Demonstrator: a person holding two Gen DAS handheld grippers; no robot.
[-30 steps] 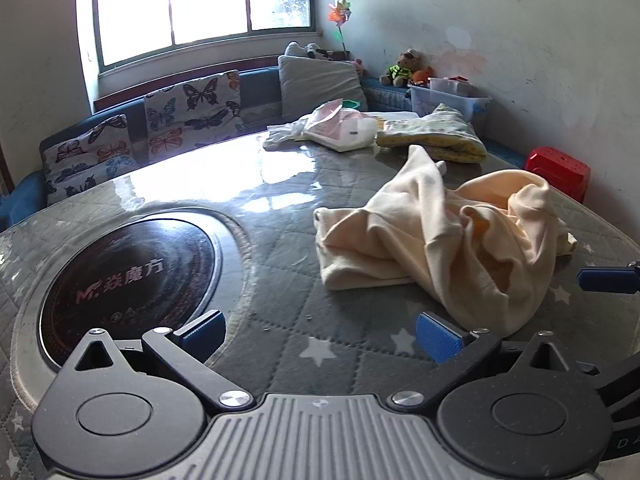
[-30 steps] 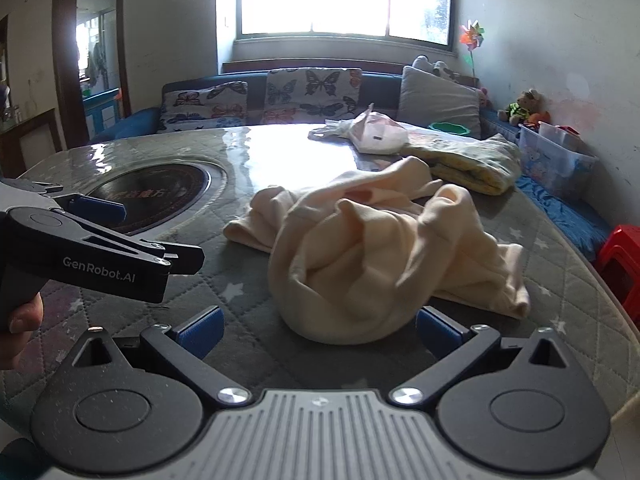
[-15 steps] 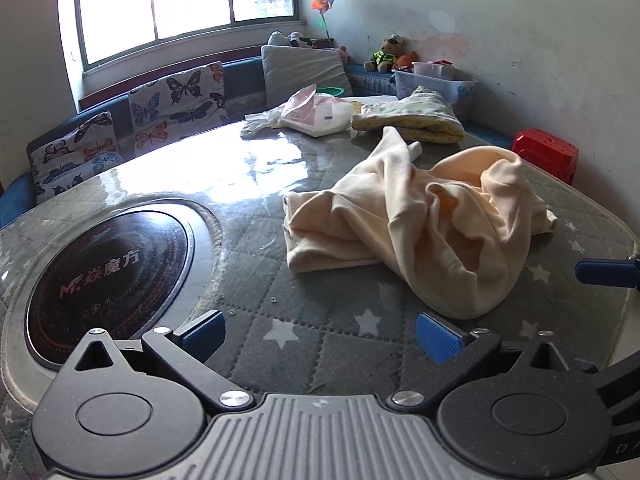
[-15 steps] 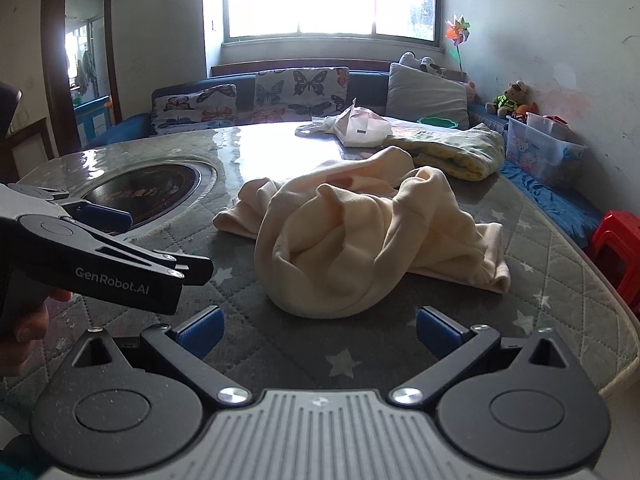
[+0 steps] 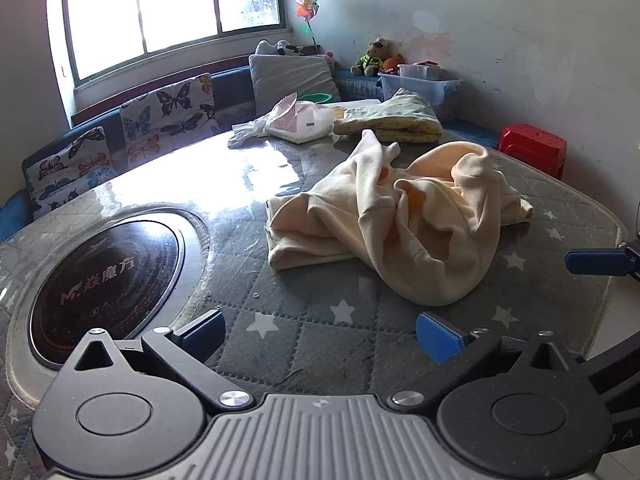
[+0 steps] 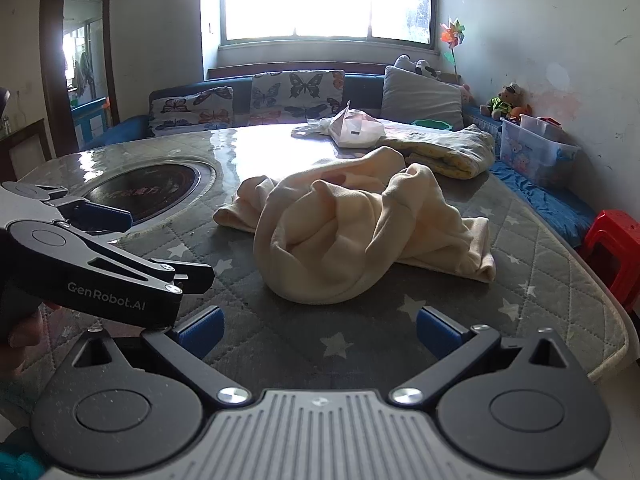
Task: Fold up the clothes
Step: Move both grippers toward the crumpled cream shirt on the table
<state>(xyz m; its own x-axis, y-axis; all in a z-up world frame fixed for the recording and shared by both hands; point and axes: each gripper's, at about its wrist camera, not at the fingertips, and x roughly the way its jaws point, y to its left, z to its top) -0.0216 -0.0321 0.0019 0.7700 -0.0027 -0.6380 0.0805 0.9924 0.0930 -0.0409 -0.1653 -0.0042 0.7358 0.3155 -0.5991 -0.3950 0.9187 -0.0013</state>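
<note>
A cream garment (image 5: 400, 220) lies crumpled in a heap on the quilted table (image 5: 304, 336), between a round black hotplate (image 5: 104, 268) set into the top and the table's right edge. Nothing has been folded or spread yet, as judged from the bunched cloth. The left gripper (image 5: 320, 330) is held short of the heap, its blue pads wide apart and nothing between them. The right gripper (image 6: 318, 328) is likewise spread wide and empty, near the closest bulge of the cloth.

The step in hand is judged to be the first grasp. It is best done by finding a true edge or corner, not the rounded bulge nearest the claws, since a pinch there would gather several layers at once. The flat folded edge at the heap's left side (image 5: 288, 248) is a likely hold for the left claw. A single layer should be taken, then lifted and drawn outward so the garment can be laid flat. A folded blanket (image 5: 396, 122) and a plastic bag (image 5: 288, 122) further back are best left clear.
</note>
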